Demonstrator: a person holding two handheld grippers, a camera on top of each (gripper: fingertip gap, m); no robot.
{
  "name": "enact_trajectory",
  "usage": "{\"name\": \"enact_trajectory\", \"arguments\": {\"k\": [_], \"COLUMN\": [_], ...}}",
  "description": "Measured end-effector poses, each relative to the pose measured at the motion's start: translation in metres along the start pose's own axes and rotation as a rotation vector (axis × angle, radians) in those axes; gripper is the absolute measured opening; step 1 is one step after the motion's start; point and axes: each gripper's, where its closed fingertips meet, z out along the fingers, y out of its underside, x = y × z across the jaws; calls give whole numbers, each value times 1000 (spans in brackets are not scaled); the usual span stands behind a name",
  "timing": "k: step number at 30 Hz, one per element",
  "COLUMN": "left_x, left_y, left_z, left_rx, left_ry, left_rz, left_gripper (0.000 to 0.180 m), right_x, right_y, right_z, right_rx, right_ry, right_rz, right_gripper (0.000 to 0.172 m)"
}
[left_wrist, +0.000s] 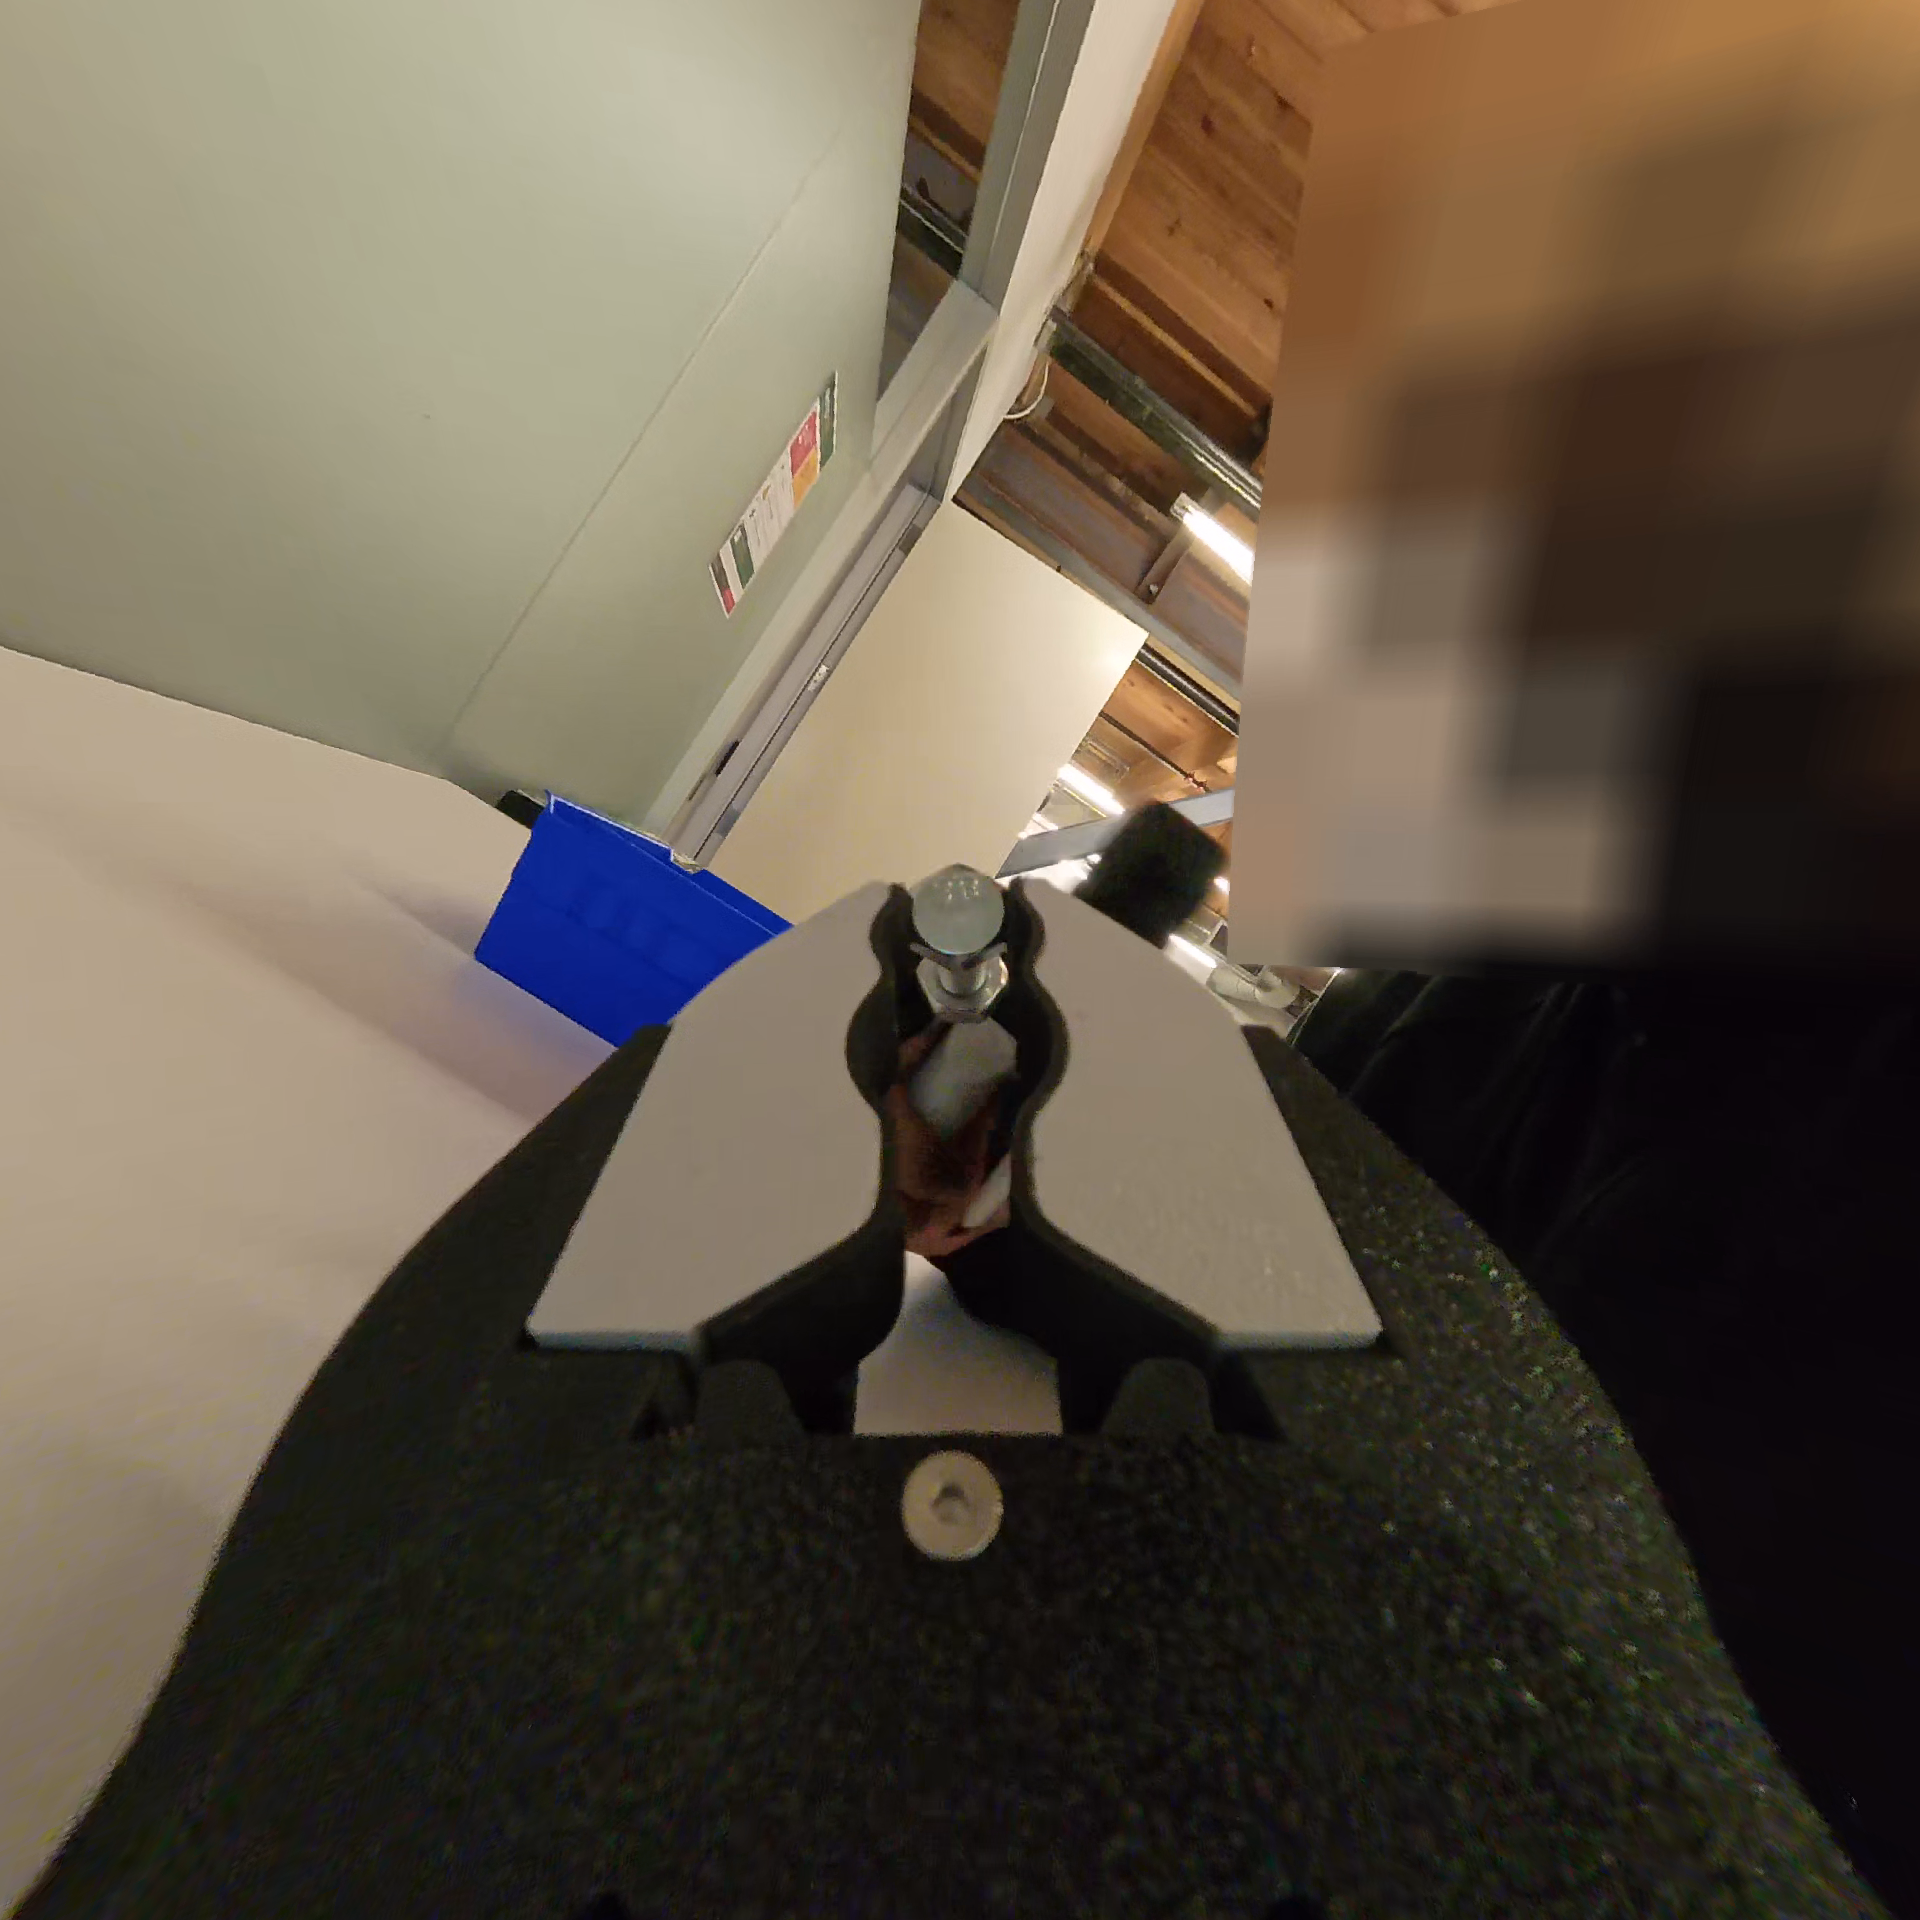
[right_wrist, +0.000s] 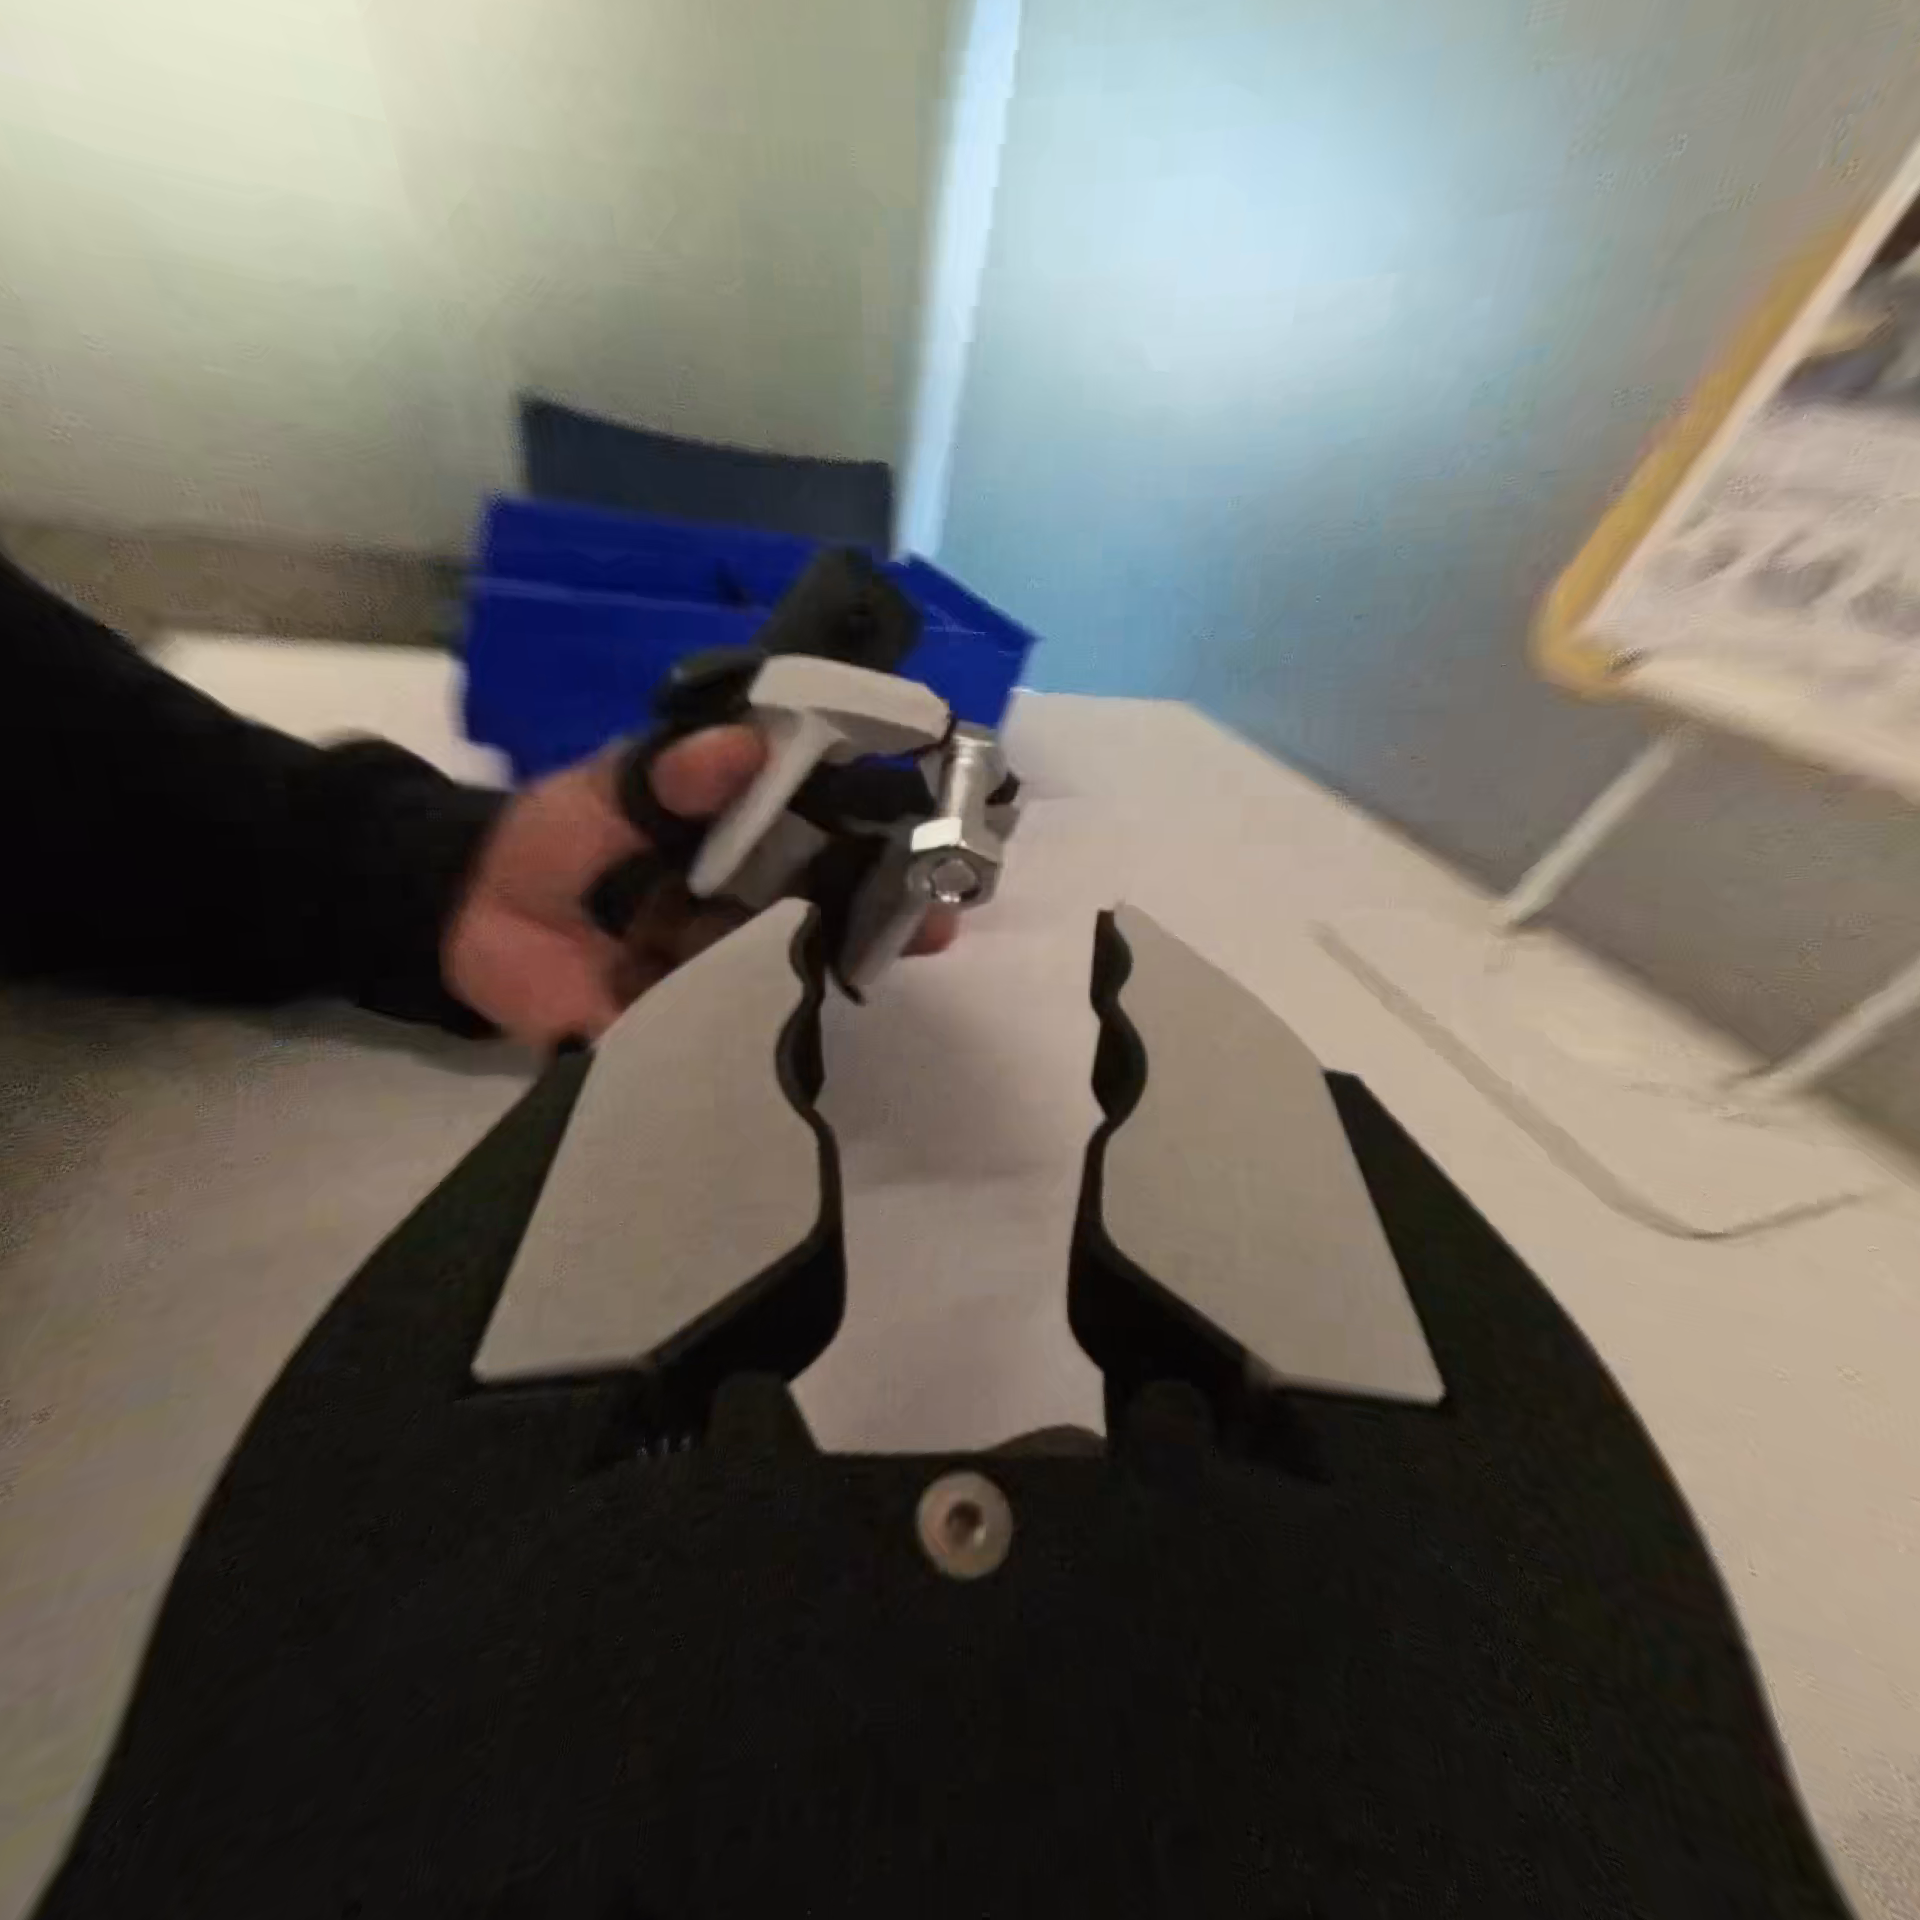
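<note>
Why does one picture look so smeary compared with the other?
Right wrist view: motion blur smears the hand, blue bin and framed board. Left wrist view: sharper, the bolt in the left gripper crisp; wide-angle lens bends the walls.

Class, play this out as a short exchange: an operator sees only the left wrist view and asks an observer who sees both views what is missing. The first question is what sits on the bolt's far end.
Operator: My tool grips a bolt. What is on its far end?
Observer: A hex nut is threaded on the bolt, near its tip.
Operator: Where is the right tool?
Observer: The right tool stands open and empty, just short of that nut.
Operator: What lies behind my tool?
Observer: A blue bin on the white table.
</note>
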Motion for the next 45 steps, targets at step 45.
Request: {"name": "enact_trajectory", "arguments": {"k": [45], "left_x": [2], "left_y": [7], "left_z": [12], "left_rx": [146], "left_ry": [-33], "left_rz": [-78], "left_gripper": [17], "right_x": [0], "right_y": [-12], "right_z": [0], "right_rx": [90], "right_ry": [-315], "right_rz": [1039], "right_gripper": [17]}}
